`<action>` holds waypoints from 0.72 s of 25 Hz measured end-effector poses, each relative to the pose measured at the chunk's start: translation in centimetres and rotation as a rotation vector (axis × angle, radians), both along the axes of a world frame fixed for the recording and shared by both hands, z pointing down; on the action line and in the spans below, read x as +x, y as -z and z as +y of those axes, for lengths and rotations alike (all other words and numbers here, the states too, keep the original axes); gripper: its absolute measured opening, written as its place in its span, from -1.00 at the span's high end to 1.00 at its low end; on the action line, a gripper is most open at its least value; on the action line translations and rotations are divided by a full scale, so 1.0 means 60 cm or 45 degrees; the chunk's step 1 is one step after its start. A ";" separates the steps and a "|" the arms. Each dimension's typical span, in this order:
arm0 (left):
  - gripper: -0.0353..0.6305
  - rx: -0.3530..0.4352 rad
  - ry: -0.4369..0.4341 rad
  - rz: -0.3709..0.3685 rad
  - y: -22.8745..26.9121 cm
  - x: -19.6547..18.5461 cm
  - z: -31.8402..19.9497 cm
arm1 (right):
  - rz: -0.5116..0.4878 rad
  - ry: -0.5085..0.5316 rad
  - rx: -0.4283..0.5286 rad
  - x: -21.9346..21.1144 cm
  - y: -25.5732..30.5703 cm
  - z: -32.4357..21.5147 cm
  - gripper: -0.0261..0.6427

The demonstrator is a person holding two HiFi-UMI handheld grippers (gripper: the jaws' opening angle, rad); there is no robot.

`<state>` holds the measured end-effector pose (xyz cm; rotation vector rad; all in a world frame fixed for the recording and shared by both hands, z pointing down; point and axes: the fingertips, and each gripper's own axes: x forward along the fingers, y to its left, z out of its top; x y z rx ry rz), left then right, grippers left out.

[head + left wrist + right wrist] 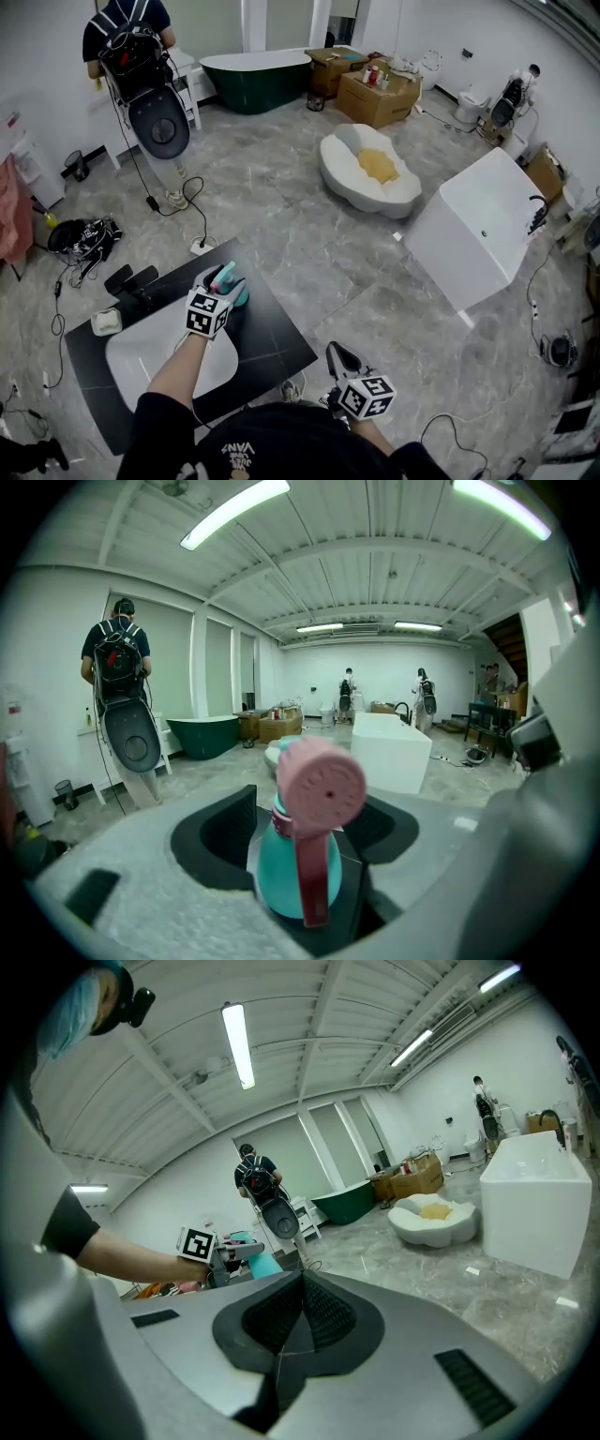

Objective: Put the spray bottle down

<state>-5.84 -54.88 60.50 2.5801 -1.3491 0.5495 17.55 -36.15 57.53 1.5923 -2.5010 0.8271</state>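
Observation:
The spray bottle (238, 294), teal with a pink head and trigger, stands upright on the far edge of the black tabletop (274, 330). In the left gripper view the bottle (298, 864) fills the middle, trigger facing the camera. My left gripper (229, 281) sits around it with the jaws spread; a gap shows beside the bottle's right flank, so the pads do not press it. My right gripper (338, 355) hangs off the table's near right corner, its jaws (298, 1283) shut together on nothing. From the right gripper view the left gripper (228, 1252) and the bottle (263, 1265) appear at the left.
A white basin (141, 361) is set into the tabletop. On the floor are a white bathtub (478, 234), a shell-shaped tub (370, 178), a green tub (255, 80), cardboard boxes (377, 94) and cables (84, 236). A person with a backpack (131, 47) stands by a toilet (159, 124).

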 end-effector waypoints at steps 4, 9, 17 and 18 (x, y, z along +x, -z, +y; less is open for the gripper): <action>0.08 0.011 0.019 0.011 0.008 -0.002 0.011 | -0.005 0.031 -0.001 0.005 0.000 -0.006 0.91; 0.08 0.028 0.069 0.016 0.017 -0.011 0.041 | -0.015 0.105 -0.004 0.013 0.001 -0.018 0.91; 0.08 0.075 0.229 0.029 0.042 -0.054 0.123 | 0.001 0.287 -0.008 0.003 -0.020 -0.043 0.91; 0.08 0.078 0.246 0.029 0.046 -0.061 0.134 | 0.001 0.307 0.000 -0.002 -0.018 -0.046 0.91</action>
